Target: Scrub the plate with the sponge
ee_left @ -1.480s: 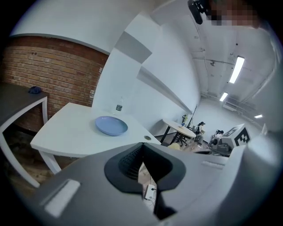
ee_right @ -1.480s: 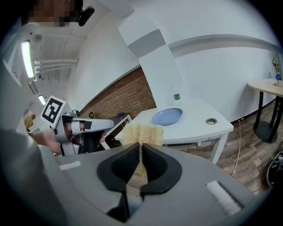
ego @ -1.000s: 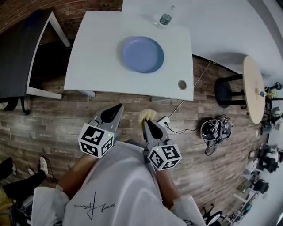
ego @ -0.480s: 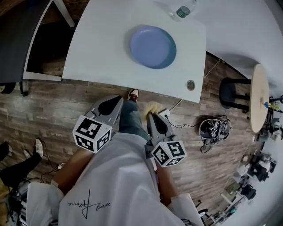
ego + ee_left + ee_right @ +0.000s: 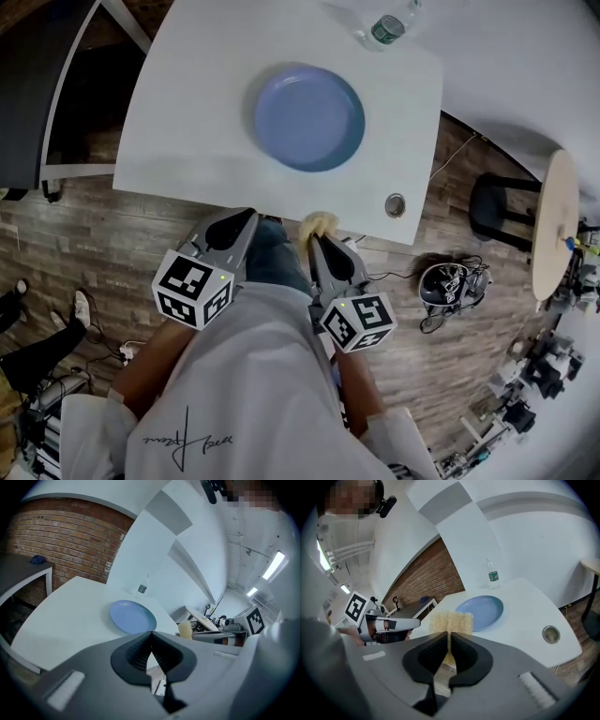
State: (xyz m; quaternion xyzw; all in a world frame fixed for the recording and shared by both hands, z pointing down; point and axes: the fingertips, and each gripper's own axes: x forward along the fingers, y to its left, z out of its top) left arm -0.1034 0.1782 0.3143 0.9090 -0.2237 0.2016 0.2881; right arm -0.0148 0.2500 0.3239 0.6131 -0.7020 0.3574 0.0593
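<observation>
On the white rectangular surface (image 5: 187,131) a round, shallow blue plate (image 5: 309,117) lies flat near the middle. A clear plastic water bottle with a green label (image 5: 384,26) stands at the far edge, beyond the plate and apart from it. A small round metal grommet (image 5: 395,203) is set into the surface near its right front corner.

Both grippers are held in front of the person's white shirt, short of the surface's near edge and above the wood-plank floor (image 5: 84,244). The right gripper (image 5: 314,236) has its fingers (image 5: 461,656) clamped on a pale yellow, coarse-textured sponge (image 5: 451,622). The sponge sticks up past the fingertips. In the head view it overlaps the surface's front edge, well apart from the plate.

The left gripper (image 5: 251,214) sits just beside the right one, its dark ribbed fingers (image 5: 136,651) pressed together with nothing between them. Its own view looks across the surface toward the plate, with a red brick wall (image 5: 61,541) behind.
</observation>
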